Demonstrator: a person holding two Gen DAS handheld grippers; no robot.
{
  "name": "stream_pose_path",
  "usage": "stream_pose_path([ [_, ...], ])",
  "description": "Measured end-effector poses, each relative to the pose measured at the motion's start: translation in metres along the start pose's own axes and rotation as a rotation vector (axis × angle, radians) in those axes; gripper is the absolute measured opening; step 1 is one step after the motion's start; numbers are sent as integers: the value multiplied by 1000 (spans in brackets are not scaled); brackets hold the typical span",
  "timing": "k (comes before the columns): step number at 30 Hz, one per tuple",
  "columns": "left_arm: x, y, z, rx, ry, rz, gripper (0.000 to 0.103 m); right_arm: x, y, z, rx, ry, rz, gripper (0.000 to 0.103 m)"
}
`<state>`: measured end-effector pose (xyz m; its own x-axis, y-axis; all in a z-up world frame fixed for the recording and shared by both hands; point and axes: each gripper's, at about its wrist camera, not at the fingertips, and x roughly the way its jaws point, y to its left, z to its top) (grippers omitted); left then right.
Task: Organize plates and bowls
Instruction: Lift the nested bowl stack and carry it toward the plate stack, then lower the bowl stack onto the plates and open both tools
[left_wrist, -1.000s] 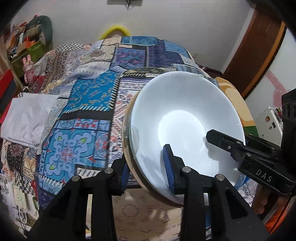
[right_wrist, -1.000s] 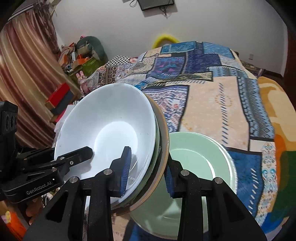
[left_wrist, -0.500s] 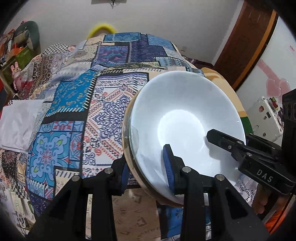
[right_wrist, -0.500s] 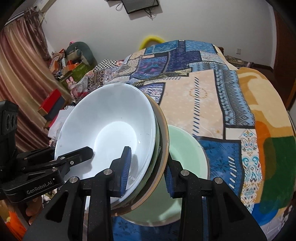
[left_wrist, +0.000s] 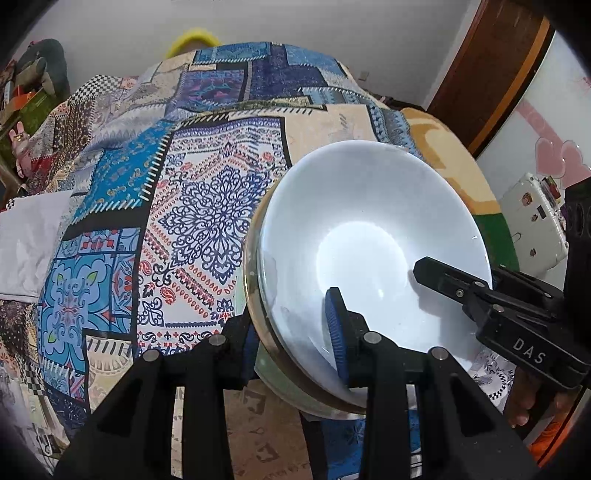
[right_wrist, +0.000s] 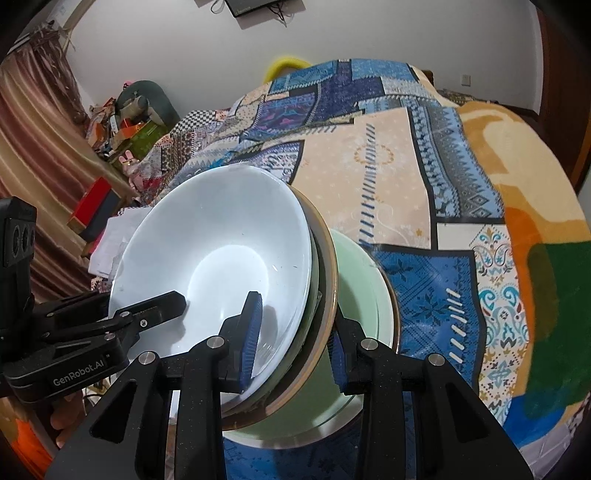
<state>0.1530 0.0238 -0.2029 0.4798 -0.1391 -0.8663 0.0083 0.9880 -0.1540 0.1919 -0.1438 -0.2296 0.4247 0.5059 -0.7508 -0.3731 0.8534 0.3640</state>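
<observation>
Stack of dishes (left_wrist: 369, 236), white bowl (right_wrist: 221, 266) on top, nested over a greenish rim and a tan-edged plate, tilted and lifted above the patchwork bedspread (left_wrist: 207, 221). Gripped at opposite edges by both tools. Left gripper (left_wrist: 291, 339) narrowly parted and clamped on the stack's near rim, one blue pad inside the white bowl, the other finger behind the tan edge. Right gripper (right_wrist: 295, 332) likewise narrowly parted and pinching the stack's rim, one pad within the bowl, the other outside it. Just beneath and beside the stack on the right, a pale green plate (right_wrist: 369, 280) lying flat on the bedspread; contact between the two cannot be told. Further out, a folded white cloth (left_wrist: 26, 236) at the left edge of the bed, curtains (right_wrist: 40, 147) and clutter by the wall, a wooden door (left_wrist: 498, 74) on the far right.
</observation>
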Motion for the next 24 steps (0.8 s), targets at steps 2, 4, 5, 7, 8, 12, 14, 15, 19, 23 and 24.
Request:
stream_pose_path([
  [2, 7, 1, -1, -1, 14, 2, 34, 5, -2, -2, 7, 14, 2, 30],
  [4, 12, 3, -2, -2, 26, 4, 34, 8, -5, -4, 12, 22, 3, 30],
  [5, 15, 3, -2, -3, 31, 5, 34, 8, -4, -4, 17, 19, 9, 30],
  [7, 16, 5, -2, -11, 29, 1, 34, 7, -6, -3, 23, 17, 15, 31],
  [8, 16, 6, -1, -13, 29, -6, 35, 7, -6, -3, 24, 17, 17, 31],
  [12, 16, 7, -2, -10, 36, -15, 36, 6, -5, -5, 10, 14, 17, 32],
  [14, 17, 7, -2, -7, 36, -19, 36, 5, -4, -5, -1, 4, 14, 34],
  [15, 17, 7, -1, -7, 36, -23, 36, 5, -2, -4, -10, -2, 2, 34],
  [19, 10, 6, -1, 0, 8, -5, 40, -2, 2, -2, -21, -17, -22, 36],
  [23, -8, 3, -3, 15, -44, 13, 54, -17, 2, -1, -15, -43, -19, 43],
  [24, -14, 2, -4, 21, -60, 20, 56, -23, 4, -1, -17, -56, -19, 44],
])
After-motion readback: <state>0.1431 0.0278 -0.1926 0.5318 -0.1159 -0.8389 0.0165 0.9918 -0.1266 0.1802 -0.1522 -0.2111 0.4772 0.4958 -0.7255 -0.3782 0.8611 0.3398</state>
